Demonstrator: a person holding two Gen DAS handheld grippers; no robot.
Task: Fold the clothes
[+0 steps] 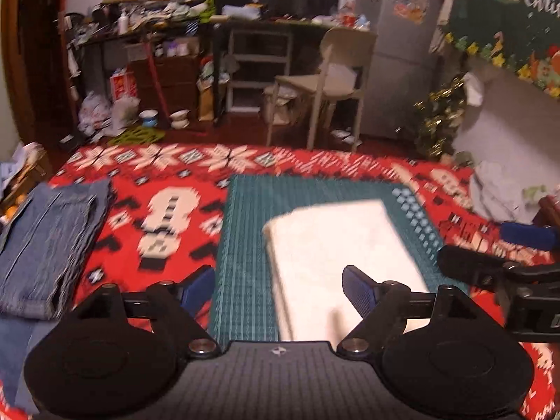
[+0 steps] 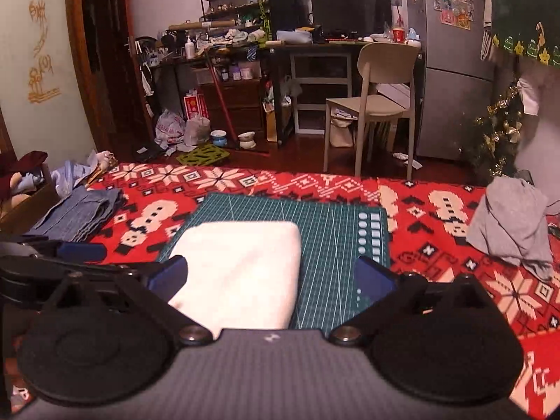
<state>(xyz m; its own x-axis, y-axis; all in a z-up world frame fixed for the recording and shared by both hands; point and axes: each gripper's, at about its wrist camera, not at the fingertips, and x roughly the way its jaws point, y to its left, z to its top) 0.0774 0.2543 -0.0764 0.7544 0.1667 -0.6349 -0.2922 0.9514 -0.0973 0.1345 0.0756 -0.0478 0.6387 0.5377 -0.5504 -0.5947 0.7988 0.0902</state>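
While lying flat, white cloth neatly folded, seemingly thick

We see the left gripper and the right gripper built the same way: black arms with silver round screws, dark blue ribbed pads on the fingers, two black round discs, and a grey textured body with a small white mark.

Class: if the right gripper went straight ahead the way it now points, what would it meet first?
Probably the folded white cloth on the green cutting mat. The right gripper is open and angled down at the cloth's right edge, so it might land on the mat beside it instead; depth is unclear.
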